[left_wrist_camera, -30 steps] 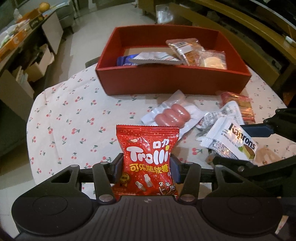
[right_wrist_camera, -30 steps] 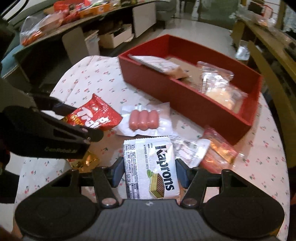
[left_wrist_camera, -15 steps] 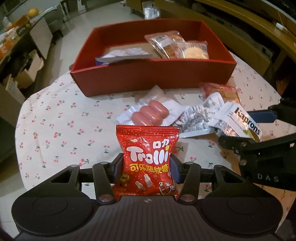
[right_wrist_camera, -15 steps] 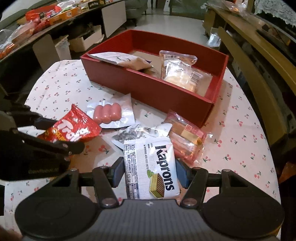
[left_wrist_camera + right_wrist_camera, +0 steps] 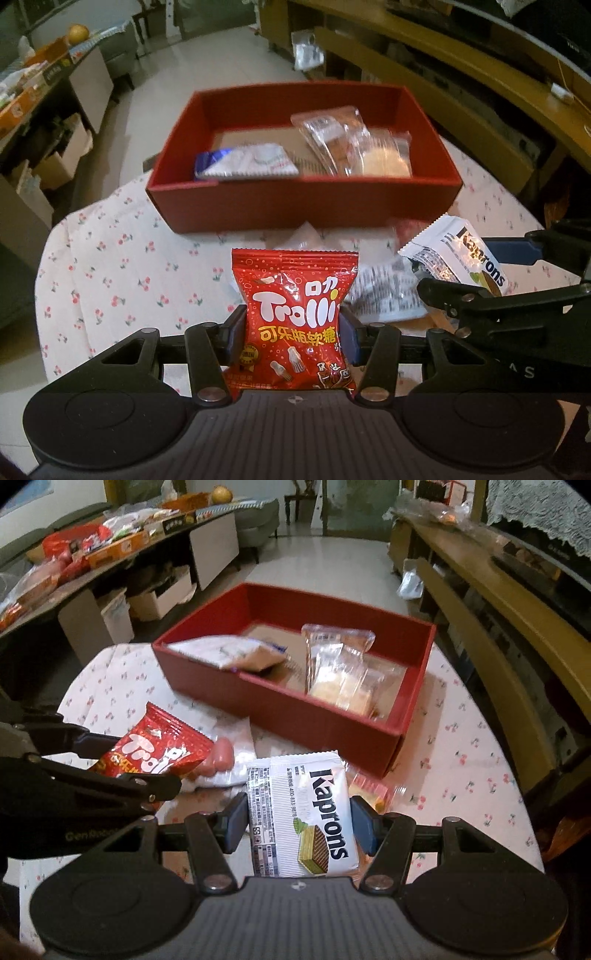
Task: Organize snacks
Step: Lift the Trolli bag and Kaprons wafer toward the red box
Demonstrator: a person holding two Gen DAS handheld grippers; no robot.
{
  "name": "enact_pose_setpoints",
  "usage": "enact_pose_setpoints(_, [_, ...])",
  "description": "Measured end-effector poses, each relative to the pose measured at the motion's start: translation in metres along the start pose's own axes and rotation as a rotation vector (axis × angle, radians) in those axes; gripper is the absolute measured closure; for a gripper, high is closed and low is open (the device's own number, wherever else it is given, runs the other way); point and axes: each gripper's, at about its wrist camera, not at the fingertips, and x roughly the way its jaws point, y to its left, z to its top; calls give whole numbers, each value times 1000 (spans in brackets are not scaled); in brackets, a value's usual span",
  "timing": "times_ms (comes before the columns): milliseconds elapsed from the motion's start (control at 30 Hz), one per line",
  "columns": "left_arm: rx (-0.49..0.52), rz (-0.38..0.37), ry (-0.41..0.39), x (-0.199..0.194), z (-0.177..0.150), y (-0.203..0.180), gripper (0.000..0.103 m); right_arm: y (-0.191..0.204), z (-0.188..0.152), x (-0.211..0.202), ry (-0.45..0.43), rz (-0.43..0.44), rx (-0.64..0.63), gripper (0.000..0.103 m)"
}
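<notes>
Left wrist view: red box now seen nearer; Trolli bag clamped in left jaws, Kaprons pack in right; both carried boxward.

I find the box standing toward the far side of the table. In it, a foil packet lies at the left and two clear wrapped packs at the right. Before the box, loose packets including the sausage pack lie on the table. Nearer me, the Trolli bag sits left of the Kaprons wafer pack.
</notes>
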Motion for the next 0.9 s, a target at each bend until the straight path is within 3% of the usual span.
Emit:
enact_pose_setpoints(600, [-46,35,-142,-14,55,2,47,-18,47,-14,-167,-71,78,27])
enact_pose_setpoints(900, [-71,48,-145,3,78,4,48,-31,72,5,-185,-87,112,27])
